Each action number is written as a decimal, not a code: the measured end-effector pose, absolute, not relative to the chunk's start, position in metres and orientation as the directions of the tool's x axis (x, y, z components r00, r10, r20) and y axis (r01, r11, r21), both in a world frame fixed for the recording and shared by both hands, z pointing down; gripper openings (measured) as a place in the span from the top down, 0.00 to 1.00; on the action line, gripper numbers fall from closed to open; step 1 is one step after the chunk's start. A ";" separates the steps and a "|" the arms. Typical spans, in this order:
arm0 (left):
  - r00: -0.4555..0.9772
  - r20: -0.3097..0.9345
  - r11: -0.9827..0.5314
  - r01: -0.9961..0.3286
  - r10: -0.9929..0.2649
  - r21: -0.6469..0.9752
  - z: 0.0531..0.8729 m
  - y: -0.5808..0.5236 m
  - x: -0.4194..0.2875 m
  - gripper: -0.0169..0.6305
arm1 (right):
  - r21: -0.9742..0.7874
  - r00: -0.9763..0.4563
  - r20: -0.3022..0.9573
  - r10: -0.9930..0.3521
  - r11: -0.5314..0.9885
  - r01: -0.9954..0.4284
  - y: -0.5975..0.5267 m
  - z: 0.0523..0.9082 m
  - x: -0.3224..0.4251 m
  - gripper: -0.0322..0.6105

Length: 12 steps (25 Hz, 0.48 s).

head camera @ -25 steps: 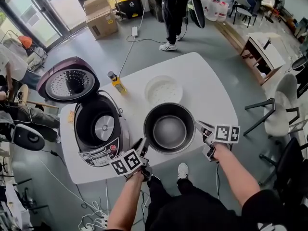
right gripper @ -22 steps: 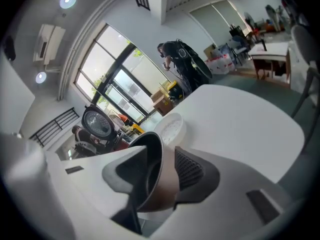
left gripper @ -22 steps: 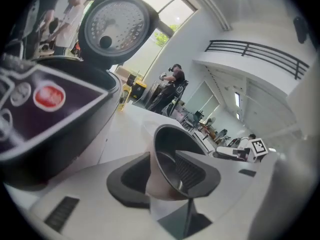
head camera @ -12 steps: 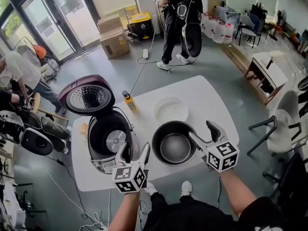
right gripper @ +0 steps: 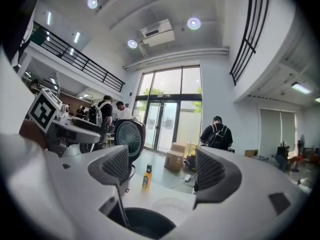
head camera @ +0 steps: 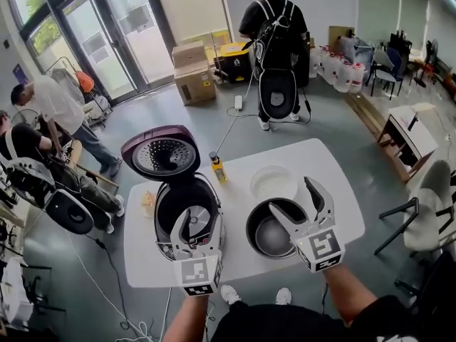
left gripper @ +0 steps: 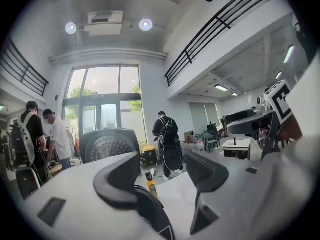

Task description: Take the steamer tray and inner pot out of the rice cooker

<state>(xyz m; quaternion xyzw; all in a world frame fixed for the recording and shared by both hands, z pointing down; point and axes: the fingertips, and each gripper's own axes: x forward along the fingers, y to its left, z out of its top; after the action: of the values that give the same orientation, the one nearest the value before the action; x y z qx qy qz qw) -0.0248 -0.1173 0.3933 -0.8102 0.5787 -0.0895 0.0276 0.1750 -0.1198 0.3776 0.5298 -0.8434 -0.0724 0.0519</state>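
In the head view, we hold the left gripper (head camera: 199,219) and the right gripper (head camera: 292,197) raised over the near side of the white tabletop (head camera: 149,255), both pointing away from us. The left gripper's jaws have just been closing slightly, yet they stand apart, and the left gripper view shows nothing between them. The right gripper's jaws have just been opening; they are spread wide and nothing sits between their pads. In the right gripper view, the dark rim of the inner pot (head camera: 267,234) shows below the jaws, apart from them. The inner pot stands upright on the tabletop, outside the rice cooker (head camera: 187,216) and at 3 o'clock from it. The white steamer tray (head camera: 273,182) lies on the tabletop at 12 o'clock from the inner pot, just beside it; we cannot tell whether the two touch. The rice cooker stands toward the left side of the tabletop with its lid (head camera: 162,155) swung open toward 11 o'clock, and its cavity shows the round heating plate. A small yellow bottle (head camera: 217,168) stands upright at 1 o'clock from the rice cooker. Beyond the tabletop, at 12 o'clock, a person (head camera: 274,34) with a backpack stands on the floor facing away, with cardboard boxes (head camera: 194,73) at 11 o'clock.
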 end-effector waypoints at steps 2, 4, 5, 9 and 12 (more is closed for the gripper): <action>0.296 0.091 -0.308 -0.938 -0.951 -0.158 0.382 -0.120 -0.034 0.54 | 0.186 -0.441 0.005 -0.897 0.434 -0.881 -0.123 0.370 0.165 0.33; 0.280 0.069 -0.288 -0.945 -0.957 -0.156 0.371 -0.121 -0.041 0.57 | 0.191 -0.445 0.012 -0.895 0.439 -0.878 -0.125 0.367 0.158 0.34; 0.274 0.057 -0.279 -0.948 -0.960 -0.154 0.367 -0.120 -0.045 0.60 | 0.195 -0.448 0.016 -0.894 0.442 -0.875 -0.126 0.366 0.154 0.34; 0.260 0.038 -0.262 -0.952 -0.965 -0.158 0.358 -0.119 -0.058 0.71 | 0.219 -0.467 0.019 -0.884 0.460 -0.861 -0.127 0.361 0.138 0.39; 0.242 0.042 -0.245 -0.954 -0.969 -0.170 0.359 -0.124 -0.069 0.83 | 0.231 -0.466 -0.013 -0.885 0.450 -0.862 -0.133 0.354 0.130 0.59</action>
<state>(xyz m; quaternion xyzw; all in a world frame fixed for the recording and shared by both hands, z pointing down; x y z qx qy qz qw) -0.0690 -0.1237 0.3592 -0.7861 0.6118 -0.0688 0.0545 0.1304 -0.1328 0.3540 0.5141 -0.8498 -0.1028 0.0546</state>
